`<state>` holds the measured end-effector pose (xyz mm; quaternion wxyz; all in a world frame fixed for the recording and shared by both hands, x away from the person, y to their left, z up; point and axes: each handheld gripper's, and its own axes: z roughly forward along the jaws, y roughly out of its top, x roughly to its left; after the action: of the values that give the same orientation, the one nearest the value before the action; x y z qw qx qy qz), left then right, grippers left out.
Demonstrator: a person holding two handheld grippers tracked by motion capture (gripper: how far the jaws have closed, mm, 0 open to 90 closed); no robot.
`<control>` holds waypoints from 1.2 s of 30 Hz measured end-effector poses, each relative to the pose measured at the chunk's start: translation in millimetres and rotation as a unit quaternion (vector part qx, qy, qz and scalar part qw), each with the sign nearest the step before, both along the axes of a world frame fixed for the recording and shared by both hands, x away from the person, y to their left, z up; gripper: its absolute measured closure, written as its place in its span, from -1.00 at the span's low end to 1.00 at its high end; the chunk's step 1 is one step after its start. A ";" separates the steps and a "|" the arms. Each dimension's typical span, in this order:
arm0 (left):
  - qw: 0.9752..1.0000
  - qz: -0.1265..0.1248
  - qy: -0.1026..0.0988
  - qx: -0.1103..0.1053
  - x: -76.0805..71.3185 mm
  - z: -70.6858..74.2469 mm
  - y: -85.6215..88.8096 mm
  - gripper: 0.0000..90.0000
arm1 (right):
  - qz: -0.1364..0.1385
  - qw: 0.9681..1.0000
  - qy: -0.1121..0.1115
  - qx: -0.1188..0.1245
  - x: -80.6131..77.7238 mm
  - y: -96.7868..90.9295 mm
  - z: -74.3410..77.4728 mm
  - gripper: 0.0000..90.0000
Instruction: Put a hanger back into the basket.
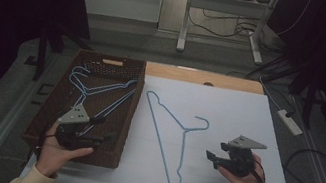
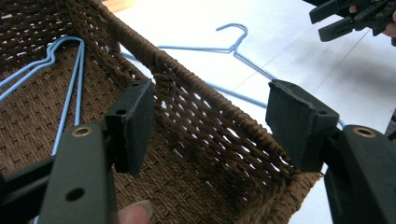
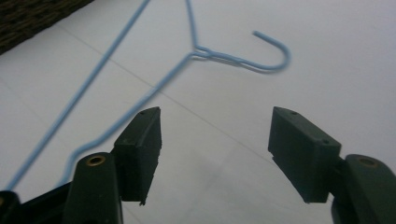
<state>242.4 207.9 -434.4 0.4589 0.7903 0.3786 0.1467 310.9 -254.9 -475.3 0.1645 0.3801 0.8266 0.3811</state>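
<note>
From up high we see our left tool (image 1: pixel 92 136) over the wicker basket (image 1: pixel 50 102) with hangers inside (image 1: pixel 100 91), and a blue hanger (image 1: pixel 179 130) on the white table (image 1: pixel 248 116). In the left gripper view its jaws gape around the basket wall, gripping nothing. The right gripper view has our right tool (image 3: pixel 215 154) wide open and empty, near the hanger's hook (image 3: pixel 273 51).

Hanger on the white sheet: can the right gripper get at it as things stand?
Probably yes. The hanger lies flat and alone on the white sheet, outside the basket. The right gripper hangs open beside it, nothing between them.
</note>
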 end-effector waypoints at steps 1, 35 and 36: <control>1.000 -0.001 0.000 0.001 -0.5 0.0 -0.2 -0.24 | 0.005 1.000 0.002 -0.003 -0.8 5.5 0.8 -0.15; 1.000 -0.023 0.003 0.006 -5.6 -2.9 -13.5 -0.24 | -0.008 0.993 0.084 -0.086 128.4 66.5 -14.8 1.00; 1.000 -0.023 0.004 0.006 -5.4 -3.0 -13.6 -0.24 | -0.013 0.993 0.085 -0.086 133.2 65.4 -15.7 1.00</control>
<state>237.0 194.3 -437.4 0.4558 0.8021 0.3613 0.1353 444.1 -189.5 -491.0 0.1300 0.4060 0.8625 0.2726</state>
